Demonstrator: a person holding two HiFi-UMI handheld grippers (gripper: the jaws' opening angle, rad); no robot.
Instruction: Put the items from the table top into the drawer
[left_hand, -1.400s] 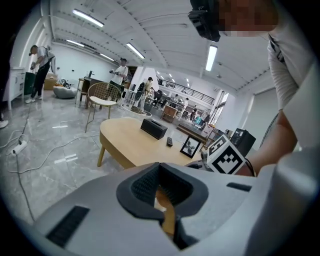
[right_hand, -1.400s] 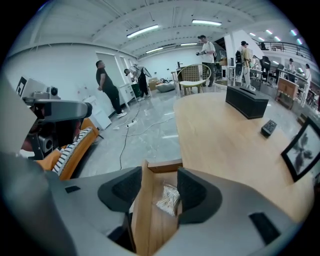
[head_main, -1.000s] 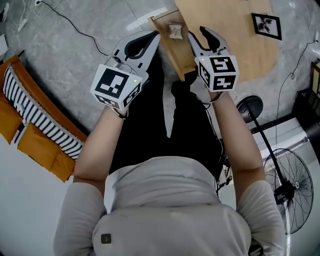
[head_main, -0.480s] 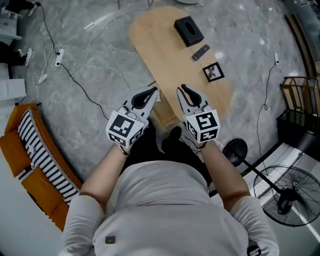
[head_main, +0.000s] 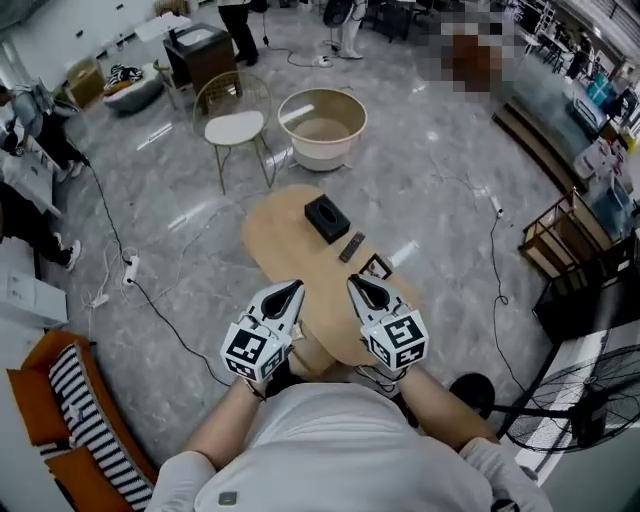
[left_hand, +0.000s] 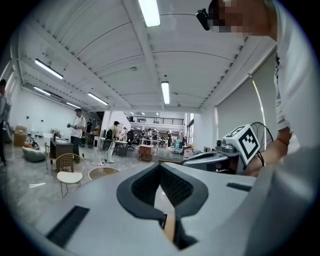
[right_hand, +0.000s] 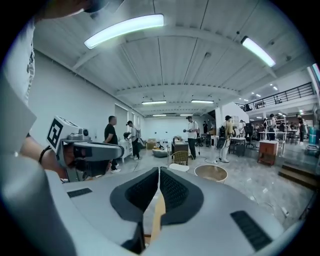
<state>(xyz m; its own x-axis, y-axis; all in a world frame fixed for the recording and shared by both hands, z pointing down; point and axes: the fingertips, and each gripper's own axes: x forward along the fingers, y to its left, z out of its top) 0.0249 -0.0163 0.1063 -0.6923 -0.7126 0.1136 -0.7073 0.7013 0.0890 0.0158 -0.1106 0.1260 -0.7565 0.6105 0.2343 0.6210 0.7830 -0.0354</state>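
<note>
An oval wooden table (head_main: 290, 250) carries a black box (head_main: 327, 219), a dark remote (head_main: 352, 246) and a small framed picture (head_main: 377, 267). Both grippers hang side by side above the table's near end. My left gripper (head_main: 293, 288) is shut, its pads meeting at the tips (left_hand: 160, 167) with nothing between them. My right gripper (head_main: 354, 282) has just been closing and is now shut and empty, its pads (right_hand: 159, 170) together. The grippers and my body hide the drawer at the table's near end.
Beyond the table stand a wire chair with a white seat (head_main: 236, 128) and a round beige tub (head_main: 322, 120). Cables run over the grey floor at left. An orange sofa with a striped cushion (head_main: 75, 420) is at lower left, a fan (head_main: 590, 400) at lower right. People stand far back.
Both grippers have risen from beside the open drawer to above the table's end. The head view has lifted from the drawer to the whole table and room. The right jaws have closed.
</note>
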